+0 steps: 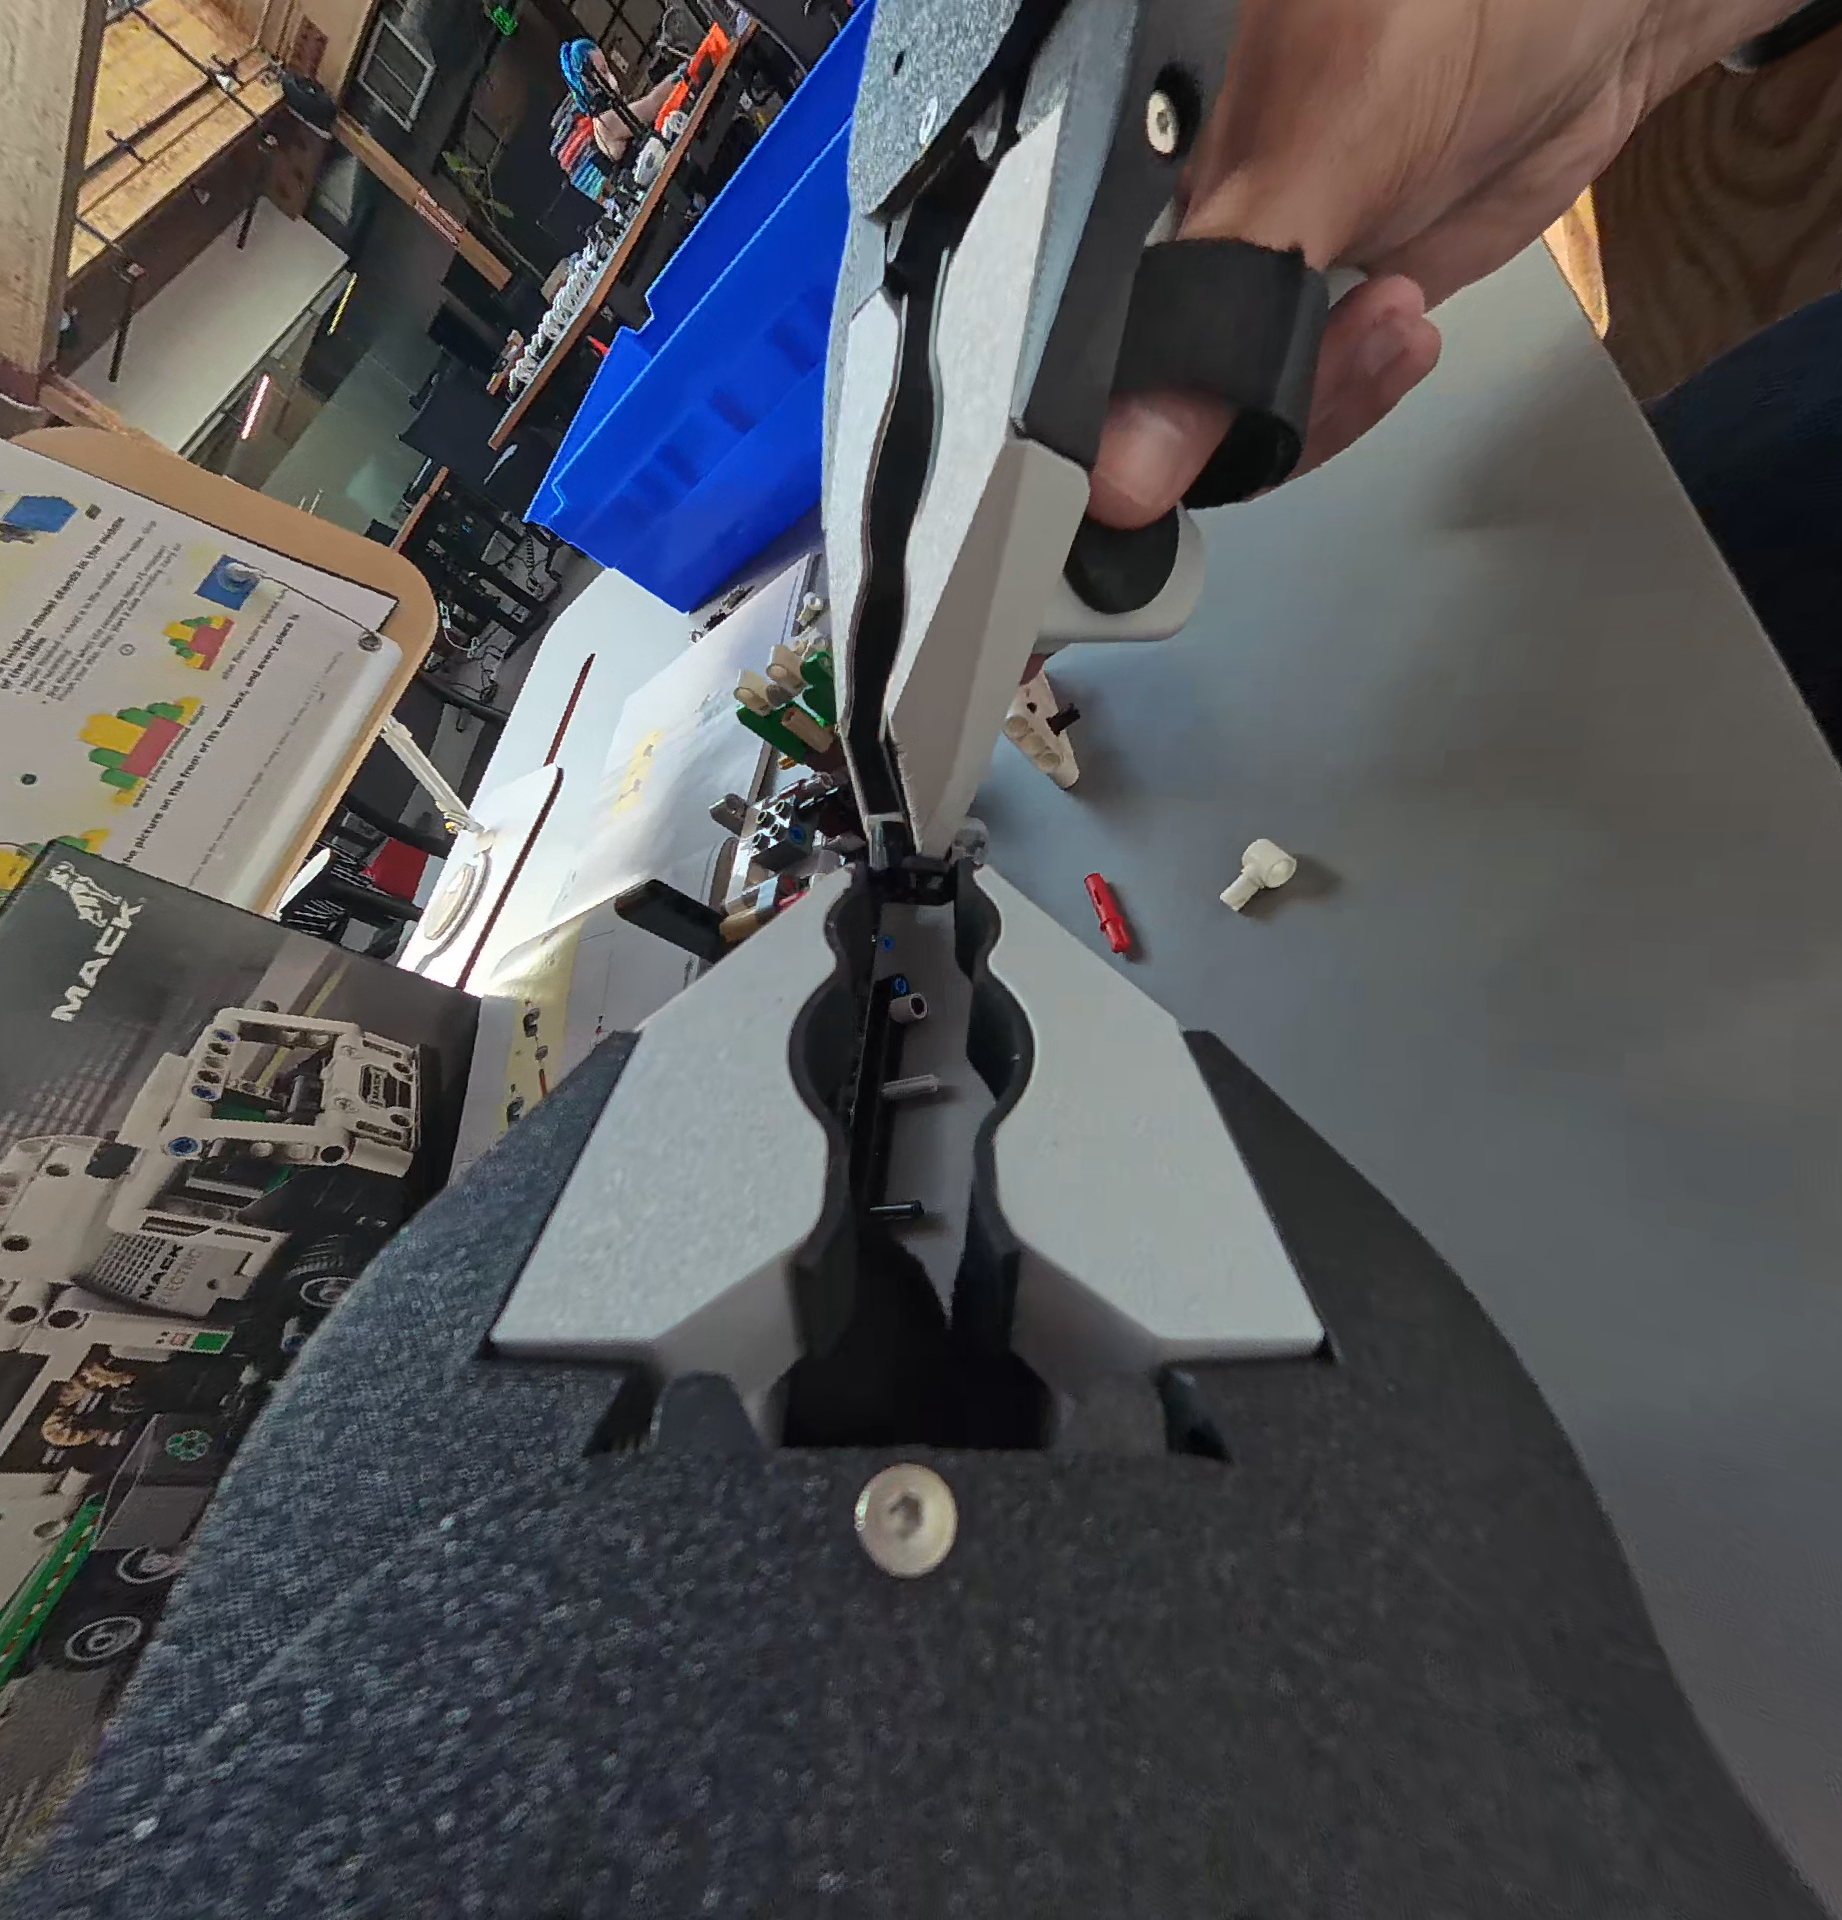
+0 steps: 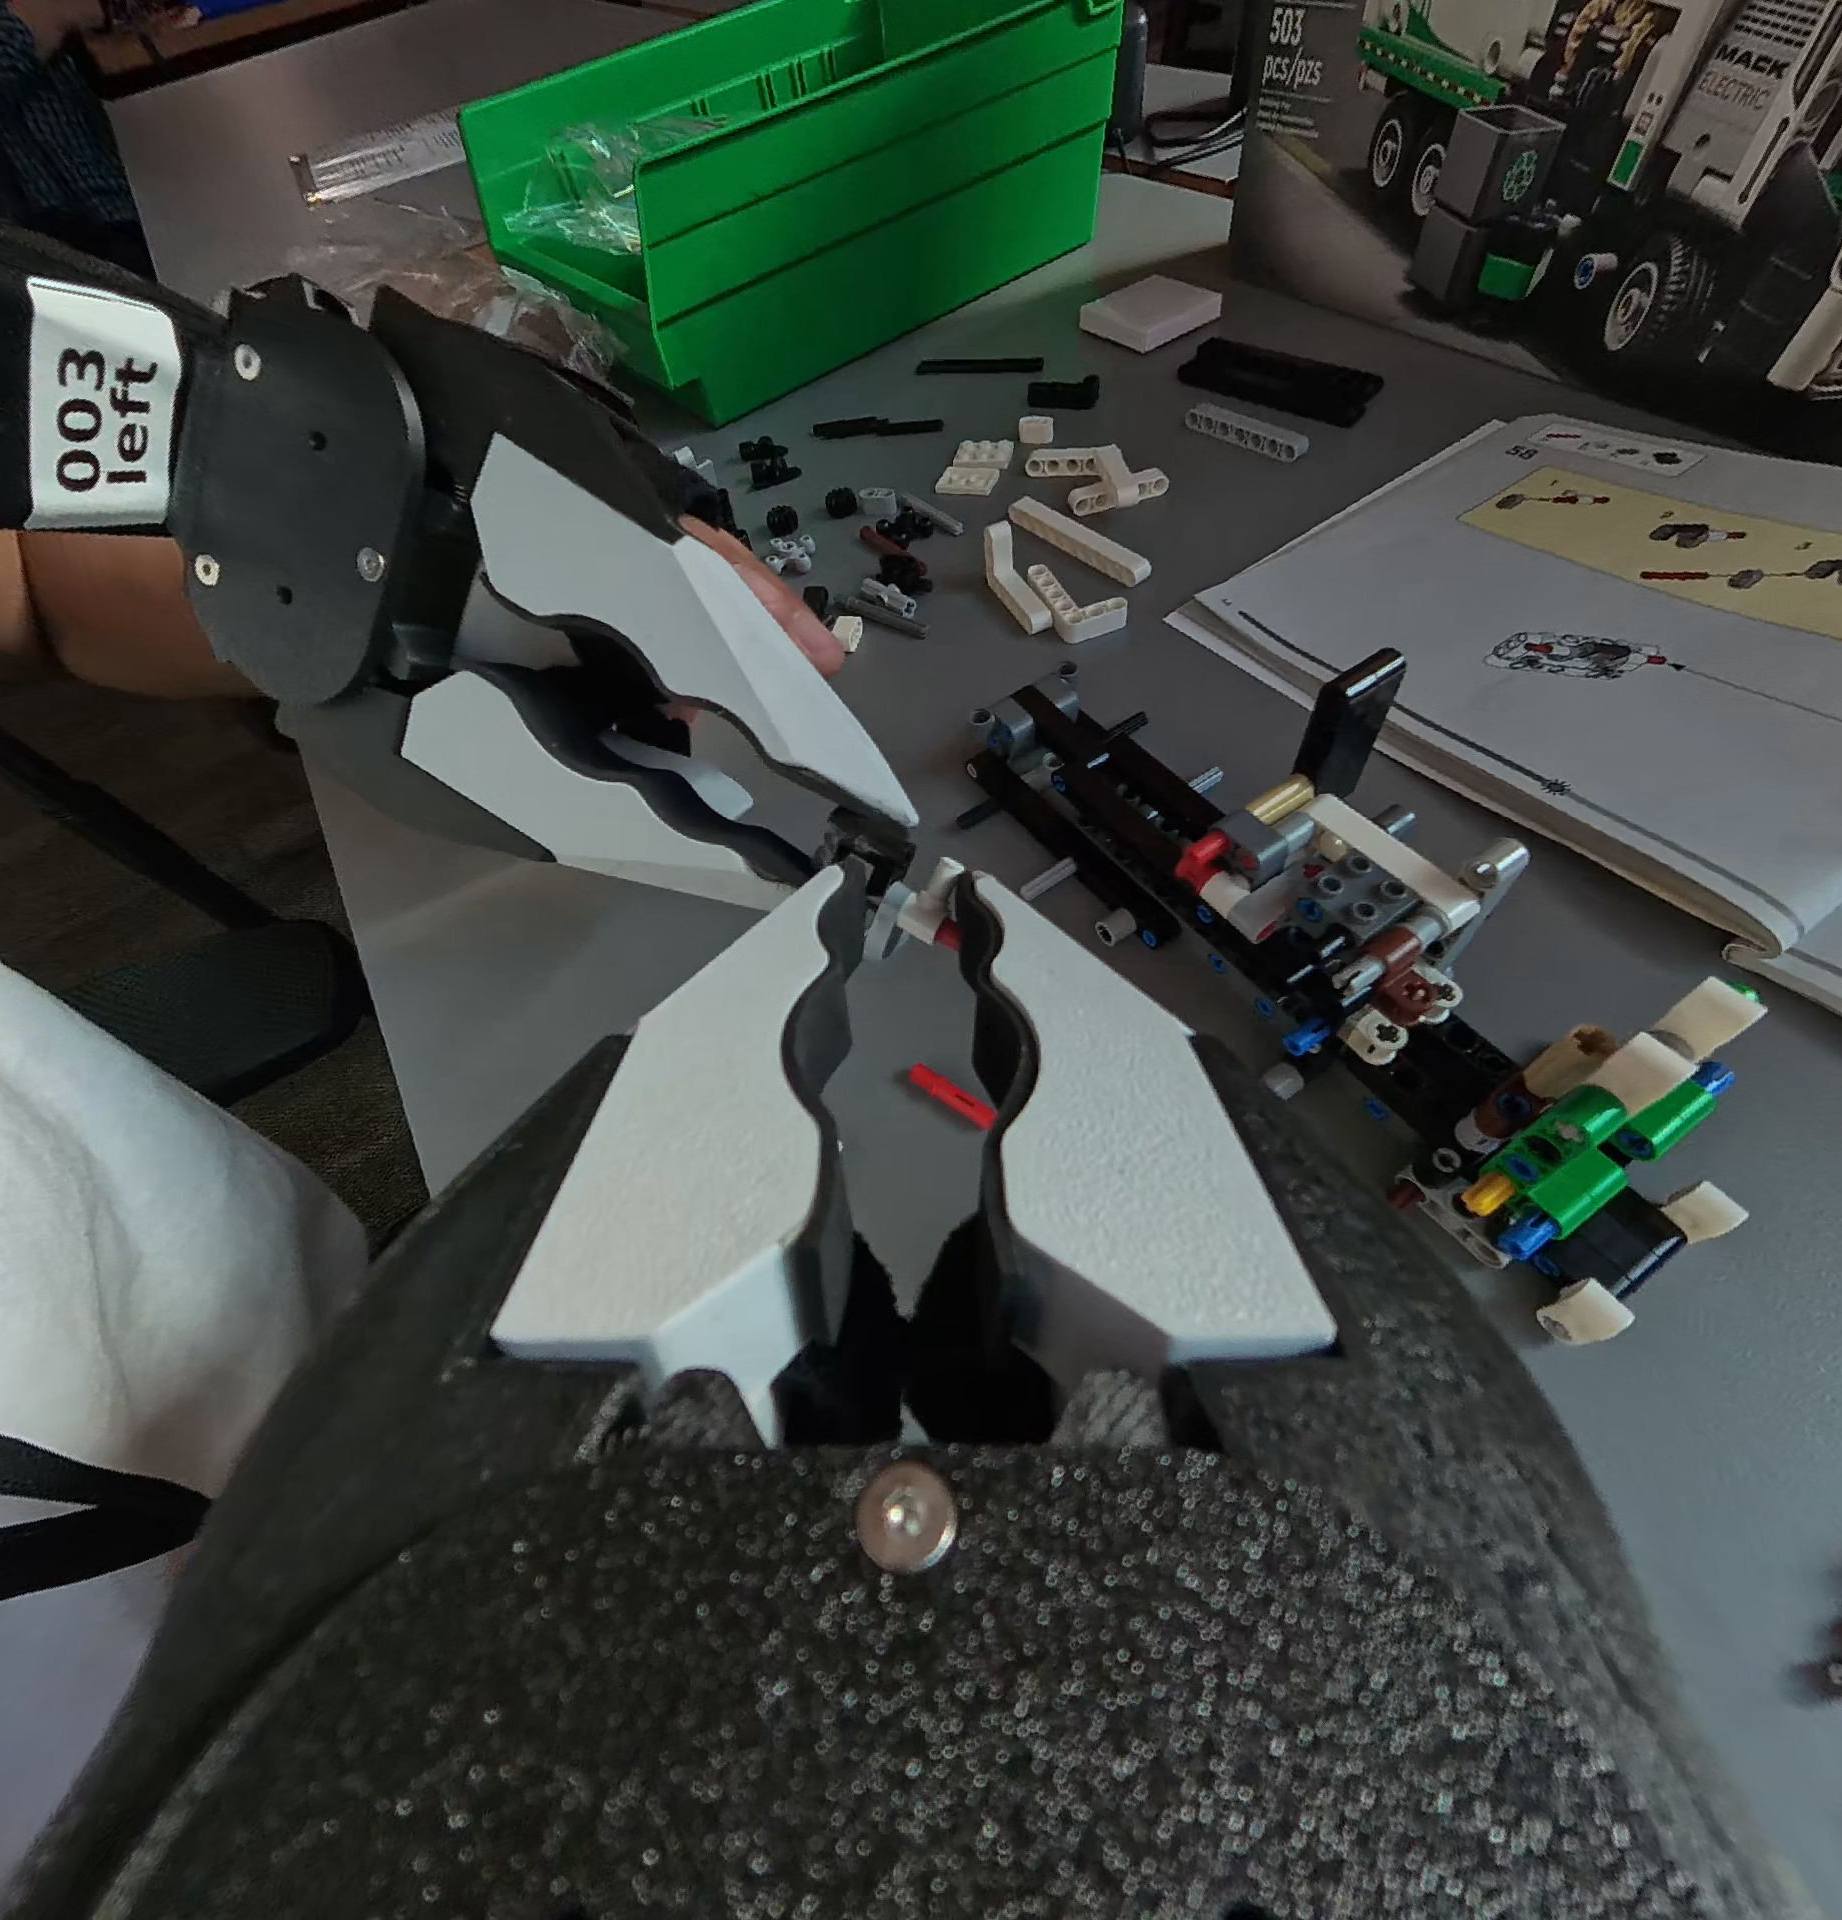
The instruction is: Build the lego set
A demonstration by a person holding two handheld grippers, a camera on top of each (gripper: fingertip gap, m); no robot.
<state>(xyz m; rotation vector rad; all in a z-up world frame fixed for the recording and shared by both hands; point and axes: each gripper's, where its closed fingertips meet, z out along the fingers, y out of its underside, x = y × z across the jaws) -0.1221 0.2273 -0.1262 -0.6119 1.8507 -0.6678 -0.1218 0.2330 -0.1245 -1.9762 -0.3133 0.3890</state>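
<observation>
The left gripper [image 2: 863, 831] is coming in from the left, its fingertips pinching a small black connector [image 2: 875, 844]. Just right of it, the right gripper [image 2: 909, 902] is clamping a white-and-grey connector with a red pin [image 2: 922, 914], its long axis lying crosswise between the pads, pointing toward the black piece. A loose red pin [image 2: 948, 1093] is lying on the grey table [image 2: 543, 997] below; the half-built truck chassis [image 2: 1260, 883] is stretching away to the right.

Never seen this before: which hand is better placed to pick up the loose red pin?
Probably right: the red pin lies just below the right gripper, though its jaws already pinch a small white piece.
</observation>
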